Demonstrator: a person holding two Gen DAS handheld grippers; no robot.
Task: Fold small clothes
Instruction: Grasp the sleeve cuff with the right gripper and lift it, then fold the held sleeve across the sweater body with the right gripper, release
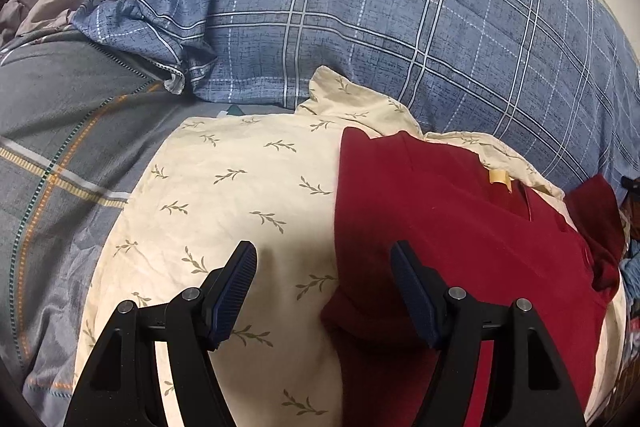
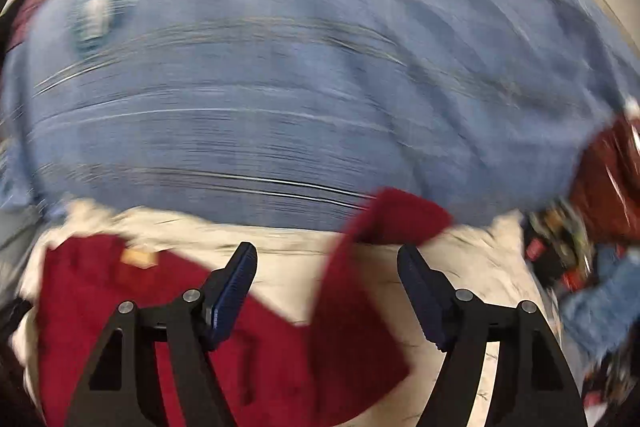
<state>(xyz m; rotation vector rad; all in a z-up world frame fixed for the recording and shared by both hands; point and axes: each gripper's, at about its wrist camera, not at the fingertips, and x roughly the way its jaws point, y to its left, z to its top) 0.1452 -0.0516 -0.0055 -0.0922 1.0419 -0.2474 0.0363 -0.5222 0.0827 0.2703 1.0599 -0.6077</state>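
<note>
Red shirt: spread on the cream leaf-print cloth, just below the blue plaid pillow
Left hand-held gripper: released, empty, over the shirt's left edge
Right hand-held gripper: released, empty, above the sleeve; view blurred
Nearer: judged right, for the sleeve
Shirt's long axis: toward the pillow

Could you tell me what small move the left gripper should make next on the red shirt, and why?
Probably ease the open left gripper forward and down onto the near left edge of the red shirt, then close. Its fingers grip nothing, and that edge lies between them on the cream leaf-print cloth. The right view is too blurred to judge.
</note>
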